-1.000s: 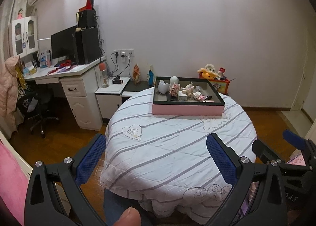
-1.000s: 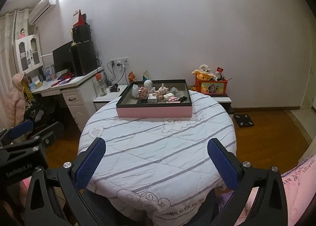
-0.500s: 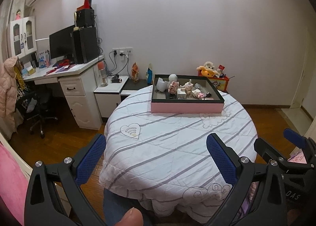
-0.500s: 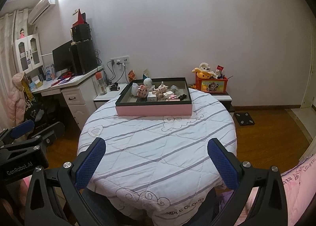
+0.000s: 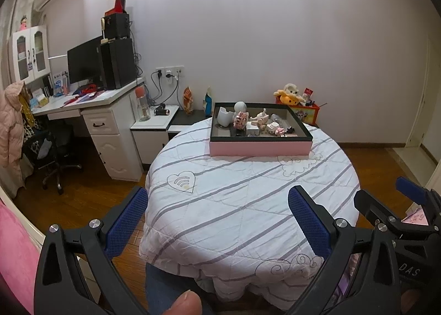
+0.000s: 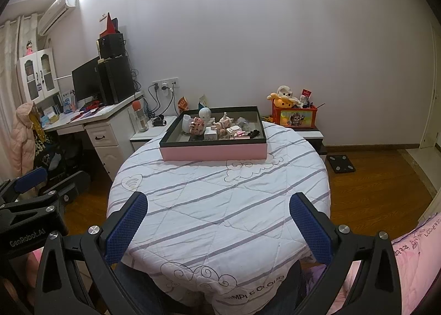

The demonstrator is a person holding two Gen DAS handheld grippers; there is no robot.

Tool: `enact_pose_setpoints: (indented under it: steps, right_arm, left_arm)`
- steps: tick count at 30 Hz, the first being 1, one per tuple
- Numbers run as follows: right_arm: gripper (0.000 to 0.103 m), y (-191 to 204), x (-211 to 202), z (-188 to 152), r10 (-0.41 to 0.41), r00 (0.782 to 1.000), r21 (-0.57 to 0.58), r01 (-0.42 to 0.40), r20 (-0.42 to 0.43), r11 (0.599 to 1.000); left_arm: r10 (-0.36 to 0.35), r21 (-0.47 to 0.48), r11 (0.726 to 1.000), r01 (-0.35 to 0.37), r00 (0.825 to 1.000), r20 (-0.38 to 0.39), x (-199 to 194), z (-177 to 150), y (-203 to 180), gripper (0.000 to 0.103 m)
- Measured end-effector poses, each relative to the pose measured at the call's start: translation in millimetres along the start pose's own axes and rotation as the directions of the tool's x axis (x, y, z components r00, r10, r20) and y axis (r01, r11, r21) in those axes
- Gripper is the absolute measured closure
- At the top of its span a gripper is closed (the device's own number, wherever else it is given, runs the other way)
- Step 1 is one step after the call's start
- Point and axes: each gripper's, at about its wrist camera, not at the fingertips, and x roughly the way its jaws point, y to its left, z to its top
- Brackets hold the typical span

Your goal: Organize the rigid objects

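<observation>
A pink tray with a dark rim stands at the far side of a round table with a white striped cloth. Several small figurines and a white cup lie inside the tray. My left gripper is open and empty, held over the table's near edge. My right gripper is open and empty, also near the front edge. Each gripper shows at the edge of the other's view: the right gripper, the left gripper.
A white desk with a monitor and black speakers stands at the left, with a low white cabinet beside it. A red toy box with plush toys sits behind the table. A scale lies on the wooden floor at right.
Both views have drawn back and risen slightly, so the table and tray look a little farther off. Both grippers stay open and empty.
</observation>
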Motion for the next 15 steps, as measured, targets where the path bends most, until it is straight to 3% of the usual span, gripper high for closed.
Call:
enact_pose_setpoints:
  steps: [15]
  right_arm:
    - [0.000, -0.5, 0.2, 0.5, -0.001, 1.000, 0.001, 0.001, -0.001, 1.000]
  left_arm:
    - [-0.006, -0.001, 1.000, 0.006, 1.000, -0.005, 0.7, -1.6, 0.8, 0.000]
